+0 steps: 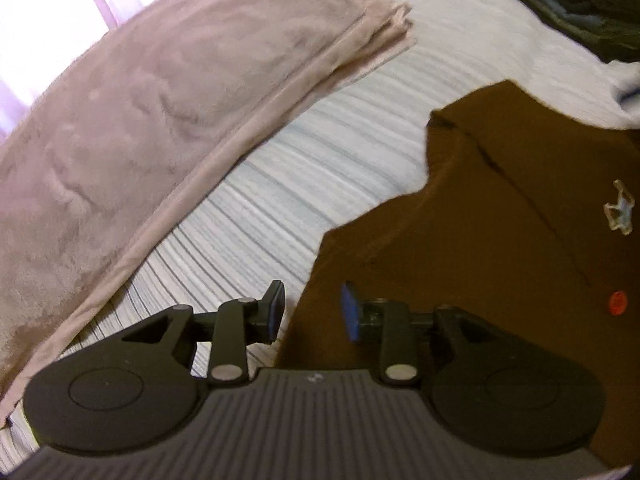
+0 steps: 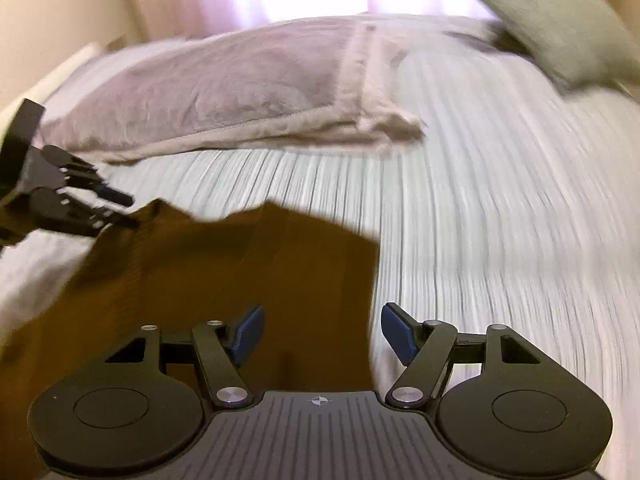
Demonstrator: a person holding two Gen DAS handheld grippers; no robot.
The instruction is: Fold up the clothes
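Note:
A brown shirt (image 1: 500, 220) with a small pale emblem and an orange dot lies spread on the striped bedsheet (image 1: 304, 160). My left gripper (image 1: 314, 312) is open, its jaws straddling the shirt's left edge. In the right wrist view the same brown shirt (image 2: 248, 264) lies below and to the left. My right gripper (image 2: 322, 334) is open over the shirt's right edge, holding nothing. The left gripper also shows in the right wrist view (image 2: 128, 210), at the shirt's far left corner.
A folded pinkish-beige blanket (image 1: 160, 120) lies along the bed beside the shirt; it also shows in the right wrist view (image 2: 240, 92). Dark clothes (image 1: 580, 0) sit at the far right. A grey-green pillow (image 2: 560, 20) rests at the back right. A bright curtained window is behind.

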